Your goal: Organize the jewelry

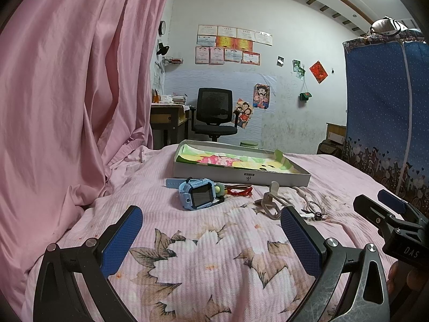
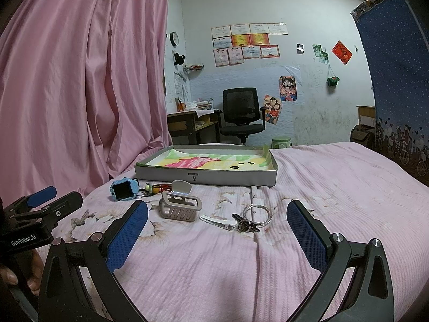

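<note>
Here, the jewelry lies in a row on the pink bedspread [image 2: 335, 187], in front of the shallow grey box [image 2: 206, 175]: blue watch [image 2: 124, 189], red cord [image 1: 240, 190], beige hair claw [image 2: 180, 205], white clip [image 2: 217, 222], silver bangle [image 2: 258, 214]. The box holds a colourful cloth liner only.

Right gripper [image 2: 217, 238]: released, jaws spread wide, empty. The clip and bangle lie between and just ahead of its fingertips; the hair claw lies near its left finger.

Left gripper [image 1: 211, 241]: released, empty. The watch lies ahead of it, well apart.
</note>
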